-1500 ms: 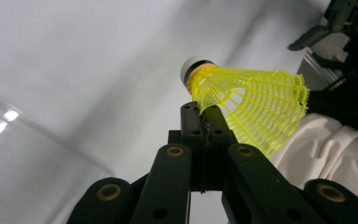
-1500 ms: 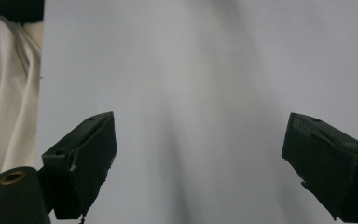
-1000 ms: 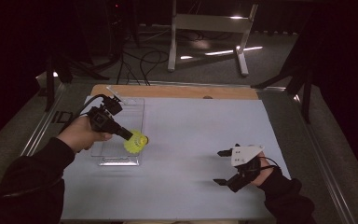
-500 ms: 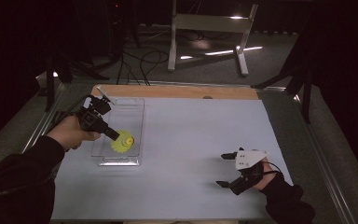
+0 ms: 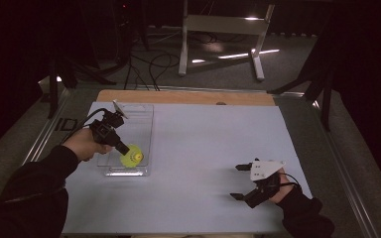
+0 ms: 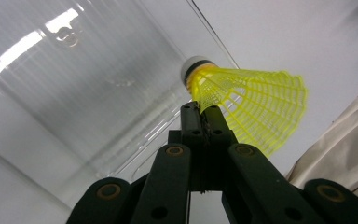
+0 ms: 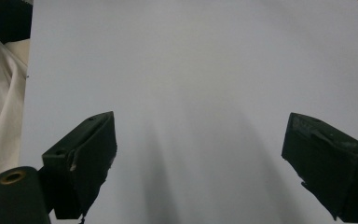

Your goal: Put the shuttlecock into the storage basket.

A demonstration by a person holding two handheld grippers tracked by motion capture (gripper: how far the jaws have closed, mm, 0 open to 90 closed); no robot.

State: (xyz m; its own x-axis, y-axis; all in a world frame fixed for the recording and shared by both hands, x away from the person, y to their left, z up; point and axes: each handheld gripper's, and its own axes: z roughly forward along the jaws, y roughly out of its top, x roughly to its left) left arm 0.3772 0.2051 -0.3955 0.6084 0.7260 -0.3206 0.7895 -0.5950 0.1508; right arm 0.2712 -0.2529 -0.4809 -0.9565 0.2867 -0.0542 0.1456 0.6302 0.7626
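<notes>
Your left tongs (image 6: 204, 116) pinch the yellow plastic mesh shuttlecock (image 6: 247, 105) by its flimsy, feather-light skirt, low inside the clear plastic tray (image 5: 146, 130); grip gently. Right tongs (image 5: 239, 182) gape over the counter (image 5: 213, 144).

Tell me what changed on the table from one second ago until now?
The left gripper, shut on the yellow shuttlecock, carried it leftward and down into the clear tray; before, it hung over the tray's right edge. It has not let go. The right gripper stayed open at the table's right, holding nothing. The tray did not move.
</notes>
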